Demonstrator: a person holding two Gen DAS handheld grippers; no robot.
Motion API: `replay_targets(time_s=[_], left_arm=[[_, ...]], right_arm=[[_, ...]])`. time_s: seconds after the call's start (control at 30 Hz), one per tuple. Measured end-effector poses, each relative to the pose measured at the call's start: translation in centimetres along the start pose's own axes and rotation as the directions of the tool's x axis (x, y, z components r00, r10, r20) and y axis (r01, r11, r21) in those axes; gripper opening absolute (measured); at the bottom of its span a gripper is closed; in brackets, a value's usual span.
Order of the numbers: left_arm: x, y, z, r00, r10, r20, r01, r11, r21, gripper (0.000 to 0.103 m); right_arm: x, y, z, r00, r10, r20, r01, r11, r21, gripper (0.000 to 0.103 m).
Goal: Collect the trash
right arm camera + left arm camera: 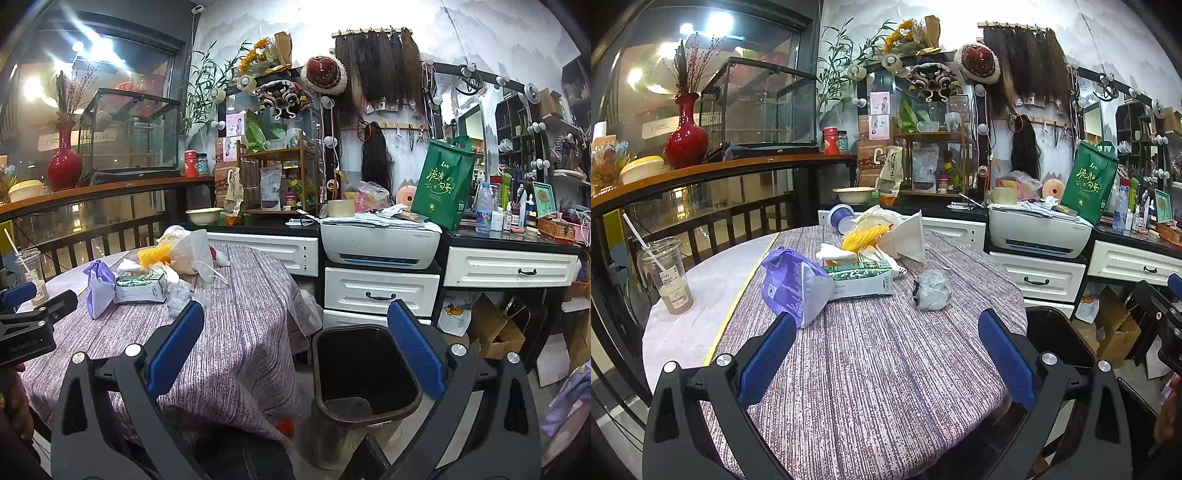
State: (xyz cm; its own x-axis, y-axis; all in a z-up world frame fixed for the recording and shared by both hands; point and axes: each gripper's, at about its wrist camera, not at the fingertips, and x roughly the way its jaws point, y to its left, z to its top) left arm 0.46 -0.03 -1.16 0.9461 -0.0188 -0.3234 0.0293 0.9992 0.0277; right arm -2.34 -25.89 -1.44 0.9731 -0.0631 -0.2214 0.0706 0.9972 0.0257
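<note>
Trash lies on the round table [871,354]: a purple bag [790,284], a green-and-white carton [862,278], a crumpled clear wrapper [932,290], yellow mesh [864,236], white paper bags [905,236] and a purple cup on its side [841,217]. My left gripper [886,328] is open and empty above the table's near part, short of the trash. My right gripper [295,325] is open and empty, above the table edge and an empty dark bin [364,373] on the floor. The purple bag [99,288] and carton [142,288] also show in the right view.
An iced coffee cup with straw [666,278] stands at the table's left. A white printer [1038,230] sits on white drawers [380,291] behind. A green tote [443,184], bottles and cardboard boxes [496,328] crowd the right. A railing [713,225] runs behind the table.
</note>
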Motion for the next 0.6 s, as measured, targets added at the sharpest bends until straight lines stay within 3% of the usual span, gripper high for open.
replay_targets(time_s=[0.6], left_arm=[[0.27, 0.02, -0.64, 1.000, -0.002, -0.008, 0.002, 1.000, 0.000, 0.098]], right_arm=[[0.08, -0.12, -0.29, 1.000, -0.001, -0.009, 0.001, 1.000, -0.002, 0.098]])
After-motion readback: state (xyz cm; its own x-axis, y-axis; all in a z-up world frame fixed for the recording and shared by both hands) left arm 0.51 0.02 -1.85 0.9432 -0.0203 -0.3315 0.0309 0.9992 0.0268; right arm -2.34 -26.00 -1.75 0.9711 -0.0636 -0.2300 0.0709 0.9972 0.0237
